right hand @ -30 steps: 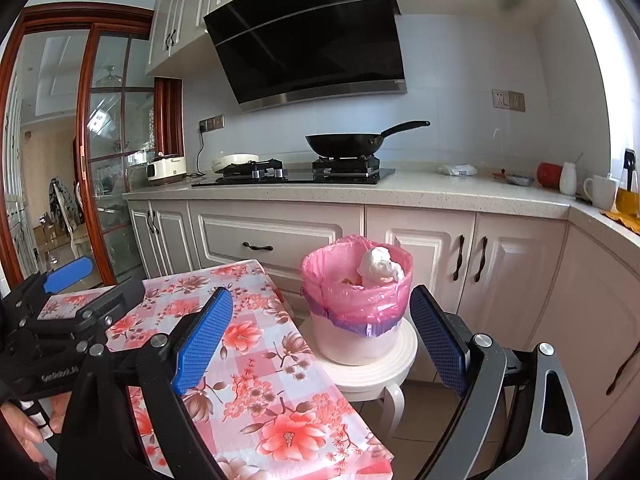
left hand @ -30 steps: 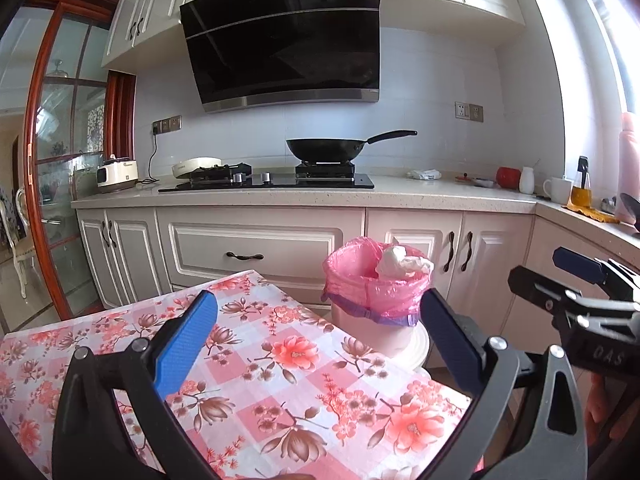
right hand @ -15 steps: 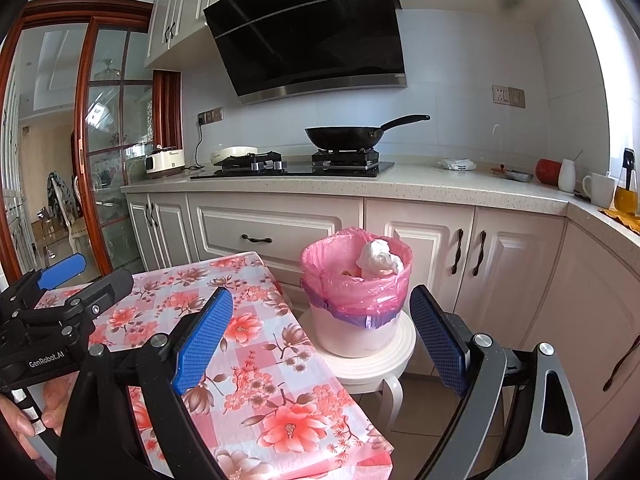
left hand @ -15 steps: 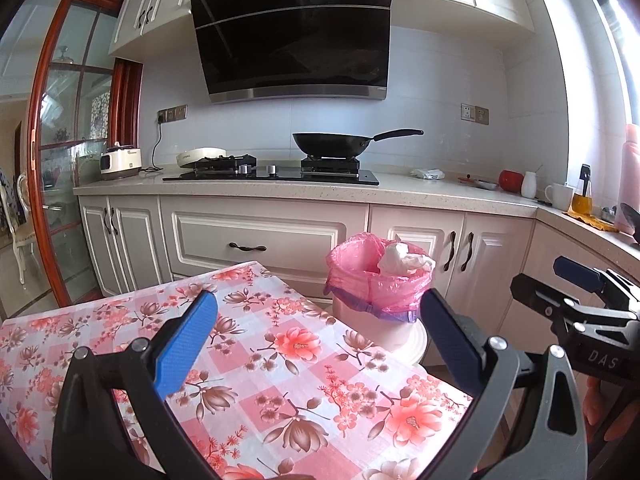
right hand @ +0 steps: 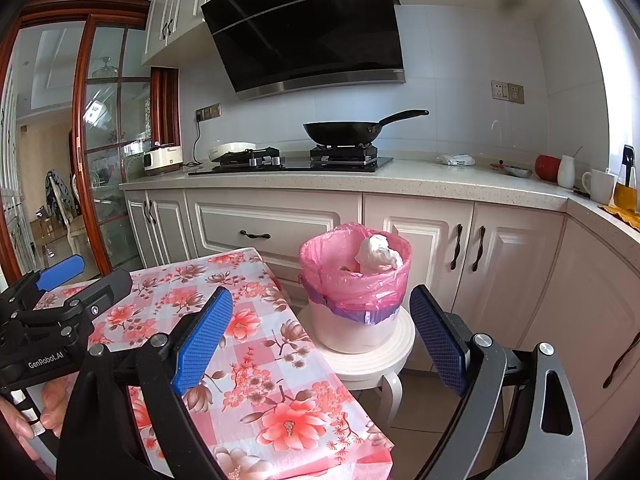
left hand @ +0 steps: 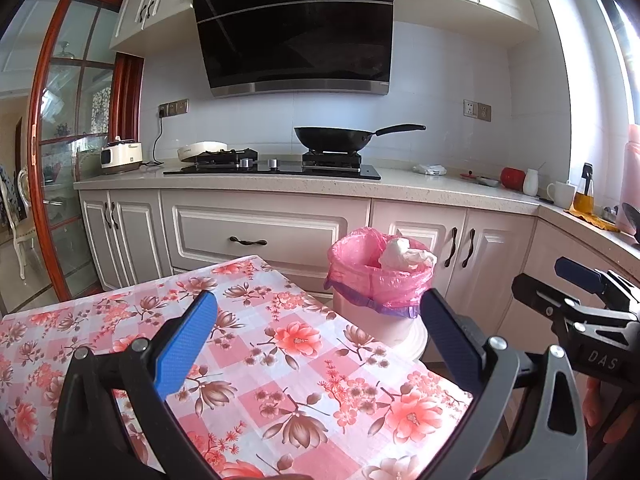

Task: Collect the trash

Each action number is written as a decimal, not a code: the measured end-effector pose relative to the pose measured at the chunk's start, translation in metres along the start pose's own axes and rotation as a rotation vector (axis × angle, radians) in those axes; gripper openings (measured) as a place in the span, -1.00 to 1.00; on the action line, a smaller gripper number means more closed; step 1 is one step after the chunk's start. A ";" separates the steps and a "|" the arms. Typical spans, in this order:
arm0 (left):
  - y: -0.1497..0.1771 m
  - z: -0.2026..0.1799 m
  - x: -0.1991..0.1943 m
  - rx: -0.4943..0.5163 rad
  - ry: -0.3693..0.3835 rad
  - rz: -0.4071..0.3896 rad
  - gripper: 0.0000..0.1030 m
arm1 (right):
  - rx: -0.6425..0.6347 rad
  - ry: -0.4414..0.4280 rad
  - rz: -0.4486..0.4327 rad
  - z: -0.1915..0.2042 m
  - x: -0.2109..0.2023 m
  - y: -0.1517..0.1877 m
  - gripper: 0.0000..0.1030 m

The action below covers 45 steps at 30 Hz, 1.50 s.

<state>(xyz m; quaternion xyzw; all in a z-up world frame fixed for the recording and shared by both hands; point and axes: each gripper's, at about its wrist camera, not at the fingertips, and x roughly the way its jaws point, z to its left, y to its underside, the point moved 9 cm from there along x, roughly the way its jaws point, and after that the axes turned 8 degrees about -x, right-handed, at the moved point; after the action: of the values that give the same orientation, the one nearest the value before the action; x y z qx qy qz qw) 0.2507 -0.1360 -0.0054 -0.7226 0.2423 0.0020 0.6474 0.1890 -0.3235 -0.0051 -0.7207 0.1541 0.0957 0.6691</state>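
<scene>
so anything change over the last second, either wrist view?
Nothing taken or let go. Both hand-held grippers, left and right, stay open and empty. The left view rolled slightly; the bin with white trash and the tablecloth are unchanged.

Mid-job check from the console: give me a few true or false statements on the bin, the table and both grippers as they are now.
1. The bin stands on a white stool. True.
2. The bin's liner is blue. False: it is pink.
3. White crumpled trash sits at the top of the bin. True.
4. The right gripper is shut on a paper ball. False: its jaws are wide open and hold nothing.
5. The left gripper is open over the floral tablecloth. True.
6. The wok lies on the table. False: it is on the stove.
</scene>
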 end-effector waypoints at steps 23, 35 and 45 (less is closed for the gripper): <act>0.005 -0.002 0.002 0.011 0.012 0.010 0.91 | 0.000 -0.001 0.002 0.001 0.001 0.001 0.65; 0.005 -0.002 0.002 0.014 0.014 0.012 0.91 | -0.002 -0.004 0.006 0.002 0.001 0.002 0.65; 0.009 0.001 0.001 0.009 0.013 0.012 0.91 | -0.003 -0.006 0.006 0.003 0.001 0.000 0.65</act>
<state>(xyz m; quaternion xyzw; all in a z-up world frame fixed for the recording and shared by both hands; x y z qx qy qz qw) 0.2483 -0.1361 -0.0142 -0.7183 0.2509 0.0000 0.6490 0.1900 -0.3206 -0.0062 -0.7209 0.1542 0.0999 0.6683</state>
